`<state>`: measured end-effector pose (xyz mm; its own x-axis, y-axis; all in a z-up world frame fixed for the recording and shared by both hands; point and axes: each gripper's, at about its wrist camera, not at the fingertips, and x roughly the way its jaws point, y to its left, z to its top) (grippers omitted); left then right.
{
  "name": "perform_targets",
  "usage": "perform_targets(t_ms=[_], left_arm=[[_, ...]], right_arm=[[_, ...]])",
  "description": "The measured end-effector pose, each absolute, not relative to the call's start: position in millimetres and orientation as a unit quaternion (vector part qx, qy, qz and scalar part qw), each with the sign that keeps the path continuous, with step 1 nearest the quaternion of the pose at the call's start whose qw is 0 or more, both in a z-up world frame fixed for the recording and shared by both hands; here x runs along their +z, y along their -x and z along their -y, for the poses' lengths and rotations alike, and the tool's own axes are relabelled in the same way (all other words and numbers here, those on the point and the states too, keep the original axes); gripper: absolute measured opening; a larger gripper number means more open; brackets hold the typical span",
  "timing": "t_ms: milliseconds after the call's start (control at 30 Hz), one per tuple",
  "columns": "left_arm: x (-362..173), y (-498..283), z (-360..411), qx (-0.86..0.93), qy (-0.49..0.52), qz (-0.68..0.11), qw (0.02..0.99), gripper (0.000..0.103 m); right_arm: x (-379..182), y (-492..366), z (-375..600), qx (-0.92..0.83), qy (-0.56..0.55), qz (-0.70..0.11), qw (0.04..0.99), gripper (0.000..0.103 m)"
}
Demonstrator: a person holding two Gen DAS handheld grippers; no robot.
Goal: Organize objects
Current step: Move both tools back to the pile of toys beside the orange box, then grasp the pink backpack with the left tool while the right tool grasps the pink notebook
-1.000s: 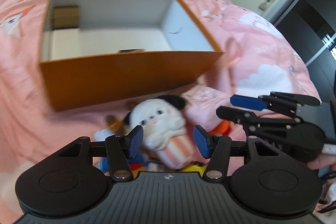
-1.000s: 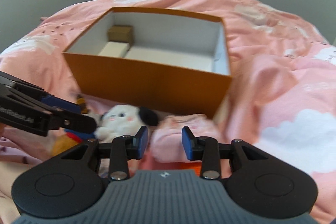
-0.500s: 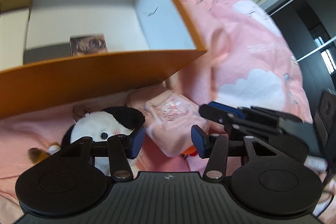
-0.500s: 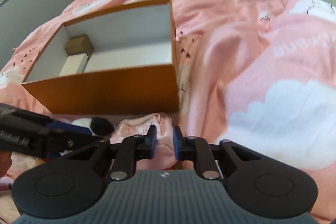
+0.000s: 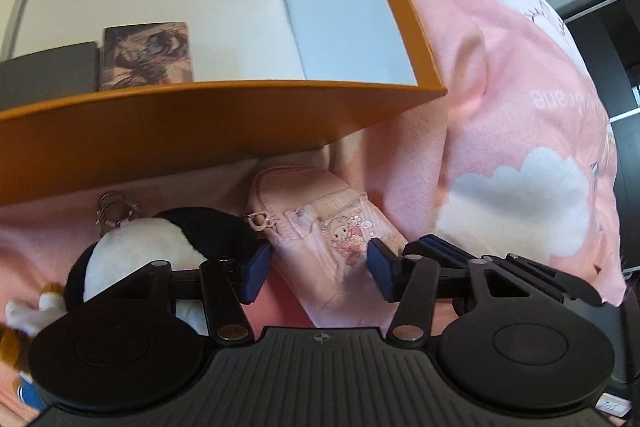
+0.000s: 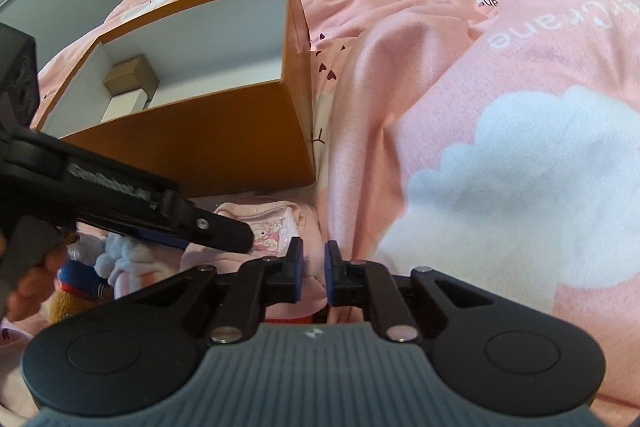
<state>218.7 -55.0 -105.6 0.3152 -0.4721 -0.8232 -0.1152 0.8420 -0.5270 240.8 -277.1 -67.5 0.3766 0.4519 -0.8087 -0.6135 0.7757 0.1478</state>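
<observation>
A pink pouch (image 5: 332, 227) with a cartoon print lies on the bedcover just in front of the orange box (image 5: 200, 123). My left gripper (image 5: 318, 267) is open, with one pad on each side of the pouch and not pressing on it. A black-and-white plush (image 5: 144, 243) with a key ring lies to its left. My right gripper (image 6: 315, 259) is shut, its tips (image 5: 430, 243) at the pouch's right edge; I cannot tell whether they pinch any fabric. In the right wrist view the left gripper (image 6: 240, 237) reaches over the pouch (image 6: 272, 223).
The orange box (image 6: 200, 139) has a white inside holding a grey book (image 5: 48, 71), a picture box (image 5: 146, 55) and a brown carton (image 6: 132, 81). More plush toys (image 6: 80, 279) lie left of the pouch. The pink cloud-print bedcover (image 6: 500, 167) bulges up on the right.
The left gripper has swung from over the plush to over the pink pouch and come closer to the box. The right gripper's jaws closed and it rolled, coming in beside the pouch.
</observation>
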Motion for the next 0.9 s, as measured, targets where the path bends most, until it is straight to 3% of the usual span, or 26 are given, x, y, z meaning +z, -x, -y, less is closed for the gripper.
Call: perform_targets(t_ms=[200, 233, 267, 600, 667, 833, 900], left_arm=[[-106, -211, 57, -0.12, 0.24, -0.56, 0.784, 0.046], [-104, -209, 56, -0.123, 0.238, -0.555, 0.788, 0.04], [-100, -206, 54, -0.122, 0.23, -0.55, 0.794, 0.026], [-44, -160, 38, -0.123, 0.139, -0.466, 0.865, 0.023], [-35, -147, 28, -0.113, 0.137, -0.456, 0.872, 0.023], [-32, -122, 1, -0.082, 0.142, -0.463, 0.871, 0.023], [-39, -114, -8, -0.071, 0.15, -0.472, 0.866, 0.023]], right_arm=[[-65, -240, 280, 0.331, 0.082, -0.458, 0.821, 0.012], [-63, -239, 281, 0.331, 0.08, -0.458, 0.821, 0.013], [-61, -238, 283, 0.331, 0.077, -0.458, 0.822, 0.014], [-40, -221, 293, 0.364, 0.057, -0.477, 0.798, 0.02], [-42, -216, 287, 0.377, 0.069, -0.493, 0.781, 0.025], [-61, -209, 270, 0.392, 0.092, -0.537, 0.741, 0.027], [-67, -210, 265, 0.389, 0.107, -0.541, 0.737, 0.034]])
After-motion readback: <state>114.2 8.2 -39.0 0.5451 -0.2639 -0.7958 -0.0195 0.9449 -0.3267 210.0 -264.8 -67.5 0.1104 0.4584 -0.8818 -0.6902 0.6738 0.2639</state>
